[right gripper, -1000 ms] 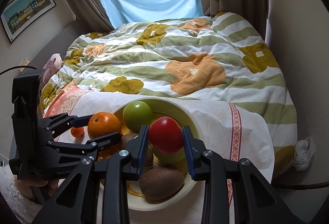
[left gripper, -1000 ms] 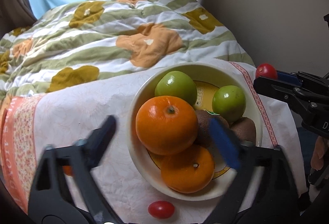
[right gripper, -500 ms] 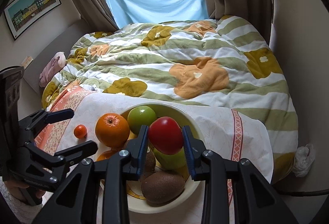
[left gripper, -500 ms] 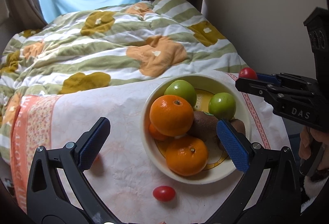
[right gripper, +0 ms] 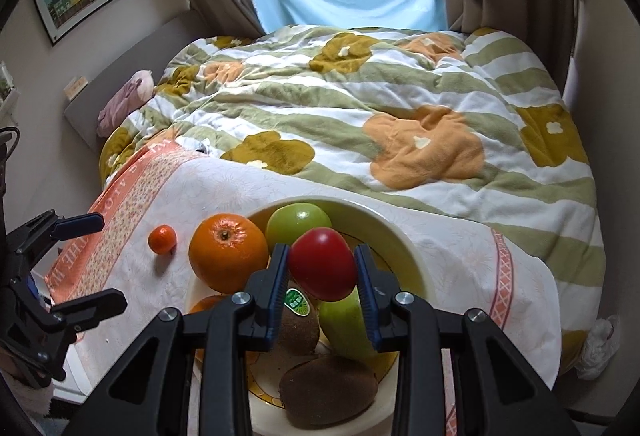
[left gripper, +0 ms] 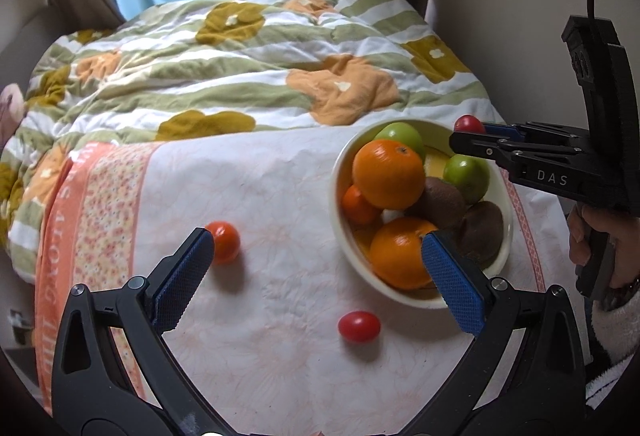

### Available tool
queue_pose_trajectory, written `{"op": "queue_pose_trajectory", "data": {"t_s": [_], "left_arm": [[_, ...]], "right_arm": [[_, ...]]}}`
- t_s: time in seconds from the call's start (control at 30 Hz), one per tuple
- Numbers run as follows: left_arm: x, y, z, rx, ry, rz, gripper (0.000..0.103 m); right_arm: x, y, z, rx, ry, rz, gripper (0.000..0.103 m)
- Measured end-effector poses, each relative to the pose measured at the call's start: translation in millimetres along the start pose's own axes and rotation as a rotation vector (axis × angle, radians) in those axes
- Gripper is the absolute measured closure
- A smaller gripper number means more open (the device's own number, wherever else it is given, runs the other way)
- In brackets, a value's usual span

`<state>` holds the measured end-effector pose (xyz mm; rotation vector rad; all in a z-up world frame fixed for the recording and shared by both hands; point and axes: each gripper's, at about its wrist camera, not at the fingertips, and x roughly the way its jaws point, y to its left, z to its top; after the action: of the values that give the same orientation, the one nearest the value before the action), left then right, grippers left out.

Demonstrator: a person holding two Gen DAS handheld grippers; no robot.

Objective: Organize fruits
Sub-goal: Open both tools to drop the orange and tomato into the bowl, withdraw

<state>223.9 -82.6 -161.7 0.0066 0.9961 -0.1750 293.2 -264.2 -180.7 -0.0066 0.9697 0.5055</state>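
A bed with a striped, flowered duvet fills the far half of both wrist views. At its near end lies a white cloth (left gripper: 280, 196) with an orange patterned border, and on the cloth stands a cream bowl (left gripper: 340, 172) heaped with fruit: two large oranges, one small one, two green apples and at least two brown kiwis.

The right gripper (right gripper: 322, 278) has its two blue-padded fingers closed on a small red tomato (right gripper: 322, 268) and holds it above the bowl, over a green apple and a kiwi with a sticker. In the left wrist view this gripper enters from 3 o'clock, with the tomato at its tip over the bowl's far rim.

The left gripper (left gripper: 320, 276) holds nothing — its fingers stand wide apart above the cloth. Two fruits lie loose on the cloth: a small orange mandarin (left gripper: 225, 242) just beside the left finger, at about 9 o'clock from the bowl, and a second red tomato (left gripper: 359, 326) at about 6 o'clock from the bowl, between the fingers.

The step in hand appears to be dropping the held tomato into the bowl. That calls for lowering it into a hollow between the fruits before letting go, so it does not roll off the pile — then the two loose fruits remain to be gathered.
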Motion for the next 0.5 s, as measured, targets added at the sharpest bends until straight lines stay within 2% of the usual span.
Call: {"op": "queue_pose_trajectory", "data": {"t_s": [0.33,0.4,0.43,0.47,0.5], "left_arm": [[3,22,-10,-0.056,0.025,0.031,0.0],[2,24,-10,-0.058,0.027,0.033,0.0],[1,25,-11,-0.058,0.027,0.033,0.0],[0,27,-11,-0.057,0.027,0.034,0.0],[-1,27,-11,-0.055,0.026,0.035,0.0]], "right_arm": [[19,7,-6,-0.064,0.017,-0.036,0.072],[18,8,-8,-0.067,0.009,-0.044,0.049],[17,9,-9,-0.067,0.002,-0.044,0.023],[15,10,-10,-0.063,-0.011,-0.04,0.01],[13,10,-11,-0.058,-0.017,-0.037,0.01]]}}
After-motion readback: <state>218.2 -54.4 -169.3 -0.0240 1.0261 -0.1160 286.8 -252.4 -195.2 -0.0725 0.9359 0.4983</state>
